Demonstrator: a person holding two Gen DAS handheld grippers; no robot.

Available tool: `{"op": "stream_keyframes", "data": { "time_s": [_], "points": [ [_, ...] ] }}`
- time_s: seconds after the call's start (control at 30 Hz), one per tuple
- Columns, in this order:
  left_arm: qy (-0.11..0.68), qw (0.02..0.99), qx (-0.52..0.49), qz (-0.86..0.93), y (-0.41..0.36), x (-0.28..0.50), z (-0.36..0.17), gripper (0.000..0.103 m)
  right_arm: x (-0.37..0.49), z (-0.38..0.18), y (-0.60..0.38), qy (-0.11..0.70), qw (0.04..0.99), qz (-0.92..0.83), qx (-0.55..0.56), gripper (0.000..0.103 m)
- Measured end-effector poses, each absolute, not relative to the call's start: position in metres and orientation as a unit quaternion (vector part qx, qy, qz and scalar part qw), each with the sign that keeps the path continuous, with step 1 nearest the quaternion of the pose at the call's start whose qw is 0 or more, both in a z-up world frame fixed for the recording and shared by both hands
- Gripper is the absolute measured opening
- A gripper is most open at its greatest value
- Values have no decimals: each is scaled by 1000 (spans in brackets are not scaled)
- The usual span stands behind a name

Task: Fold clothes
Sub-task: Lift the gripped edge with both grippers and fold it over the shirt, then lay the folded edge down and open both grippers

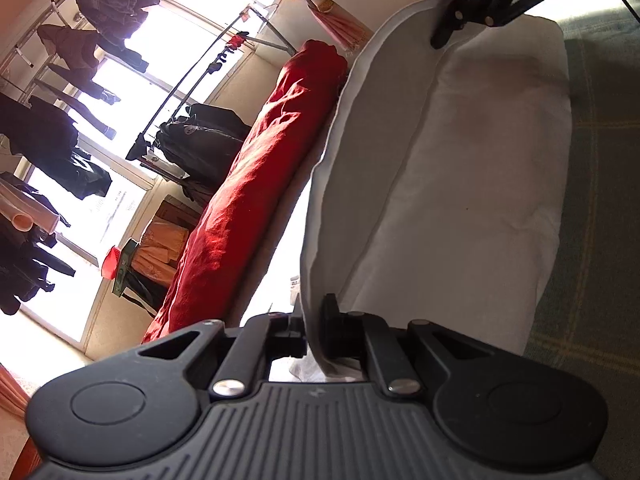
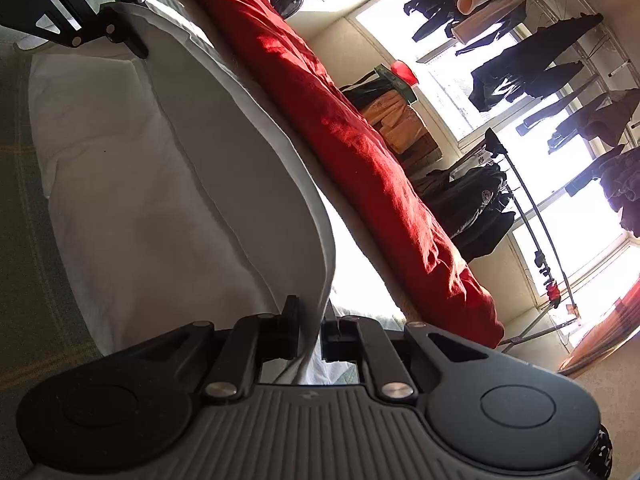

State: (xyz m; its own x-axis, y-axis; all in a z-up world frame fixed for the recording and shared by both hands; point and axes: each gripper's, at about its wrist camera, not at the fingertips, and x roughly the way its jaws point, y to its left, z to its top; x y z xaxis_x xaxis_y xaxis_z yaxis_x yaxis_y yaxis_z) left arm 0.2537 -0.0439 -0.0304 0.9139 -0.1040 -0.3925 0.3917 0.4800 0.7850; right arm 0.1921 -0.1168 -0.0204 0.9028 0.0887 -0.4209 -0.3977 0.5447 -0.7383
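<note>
Left wrist: left gripper (image 1: pixel 314 334) pinches white garment (image 1: pixel 460 160).

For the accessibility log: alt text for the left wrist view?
The left gripper pinches one edge of a white fabric garment, lifted over a green plaid bed cover; the right gripper clamps the far end. A long red cloth roll lies alongside, before bright windows.

White garment (image 1: pixel 460 168), red rolled quilt (image 1: pixel 256 184), green plaid bedcover (image 1: pixel 592 200).
</note>
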Motion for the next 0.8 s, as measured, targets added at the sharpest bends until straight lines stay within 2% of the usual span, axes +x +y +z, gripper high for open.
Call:
{"op": "stream_keyframes", "data": {
  "time_s": [0.37, 0.63, 0.67, 0.7, 0.73, 0.8],
  "points": [
    [160, 857, 470, -139, -36, 329, -39, 5, 280, -26, -113, 163, 873, 123, -444, 11],
    [190, 858, 452, -153, -28, 368, -61, 6, 335, -51, -110, 192, 873, 128, -430, 11],
    [194, 858, 450, -153, -28, 371, -64, 9, 338, -55, -110, 196, 872, 128, -429, 11],
    [197, 860, 446, -153, -27, 373, -66, 16, 341, -60, -110, 201, 871, 129, -429, 11],
    [199, 862, 440, -154, -26, 374, -68, 16, 343, -65, -109, 205, 870, 129, -429, 13],
    [202, 868, 424, -161, -24, 375, -67, 16, 347, -73, -109, 210, 868, 129, -430, 25]
  ]
}}
